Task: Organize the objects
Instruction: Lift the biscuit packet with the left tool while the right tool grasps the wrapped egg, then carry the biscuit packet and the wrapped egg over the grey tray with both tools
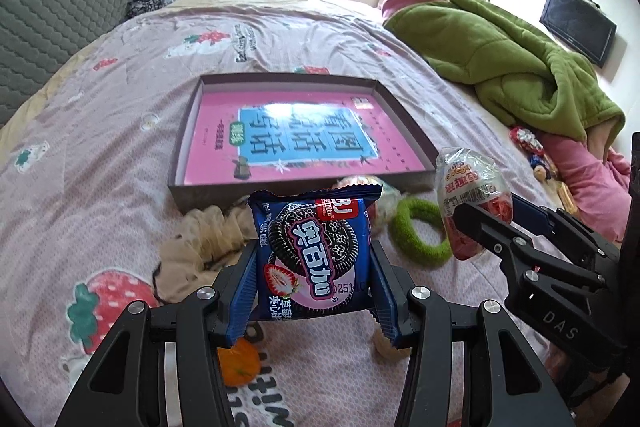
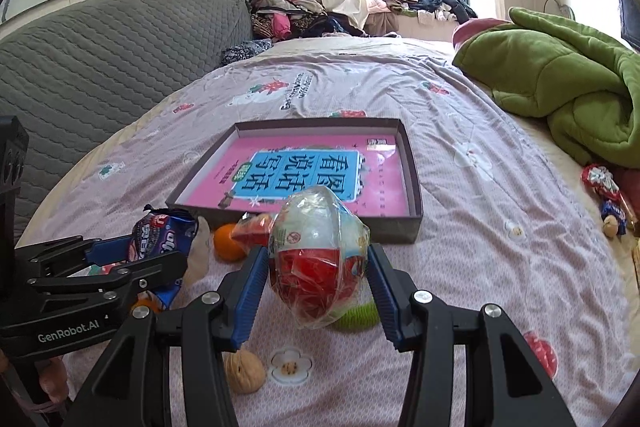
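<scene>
My left gripper (image 1: pixel 314 267) is shut on a blue Oreo cookie packet (image 1: pixel 314 247) and holds it above the bed, just short of a shallow dark box (image 1: pixel 298 185) with a pink book (image 1: pixel 304 139) inside. My right gripper (image 2: pixel 318 267) is shut on a clear-wrapped red and white egg-shaped snack (image 2: pixel 316 259), also short of the box (image 2: pixel 396 227). The right gripper and snack (image 1: pixel 472 195) show at the right of the left wrist view. The left gripper and Oreo packet (image 2: pixel 160 235) show at the left of the right wrist view.
On the bedsheet near the grippers lie a green hair ring (image 1: pixel 418 231), a beige scrunchie (image 1: pixel 200 243), oranges (image 2: pixel 228 241) (image 1: pixel 238 363) and a walnut (image 2: pixel 244 373). A green blanket (image 1: pixel 512 63) and small snacks (image 2: pixel 604 187) lie right. A grey headboard (image 2: pixel 100 63) stands left.
</scene>
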`<state>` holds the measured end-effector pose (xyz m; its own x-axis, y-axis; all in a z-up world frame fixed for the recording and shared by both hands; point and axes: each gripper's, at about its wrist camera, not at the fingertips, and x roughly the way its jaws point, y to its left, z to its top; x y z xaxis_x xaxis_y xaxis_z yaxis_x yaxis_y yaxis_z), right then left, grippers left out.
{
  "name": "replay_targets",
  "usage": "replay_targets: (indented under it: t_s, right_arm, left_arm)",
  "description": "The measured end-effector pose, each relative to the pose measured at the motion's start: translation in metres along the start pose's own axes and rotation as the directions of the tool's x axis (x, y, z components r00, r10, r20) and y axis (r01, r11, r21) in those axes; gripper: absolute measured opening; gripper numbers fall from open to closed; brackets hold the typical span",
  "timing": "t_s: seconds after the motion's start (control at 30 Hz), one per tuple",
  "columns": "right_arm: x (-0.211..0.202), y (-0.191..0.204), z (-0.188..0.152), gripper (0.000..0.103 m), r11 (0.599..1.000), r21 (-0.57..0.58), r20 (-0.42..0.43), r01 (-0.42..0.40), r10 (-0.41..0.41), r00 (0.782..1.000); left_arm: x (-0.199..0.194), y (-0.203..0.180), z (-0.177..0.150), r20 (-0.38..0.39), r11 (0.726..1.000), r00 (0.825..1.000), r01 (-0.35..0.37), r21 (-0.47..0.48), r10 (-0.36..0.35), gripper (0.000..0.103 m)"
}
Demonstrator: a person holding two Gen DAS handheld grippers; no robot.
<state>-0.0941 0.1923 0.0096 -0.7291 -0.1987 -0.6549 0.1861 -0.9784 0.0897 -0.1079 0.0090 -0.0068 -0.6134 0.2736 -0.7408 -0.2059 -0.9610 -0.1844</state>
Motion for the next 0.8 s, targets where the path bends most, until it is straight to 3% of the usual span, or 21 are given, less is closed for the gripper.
replay_targets:
  t_s: [0.8]
  right_arm:
    - [0.018,-0.018,0.049,0.051,1.0,-0.009,0.061,0.025,-0.025,0.998]
  left_arm:
    - [0.018,0.037,0.066,0.057,1.0,0.998,-0.005,0.001,0.005,0.053]
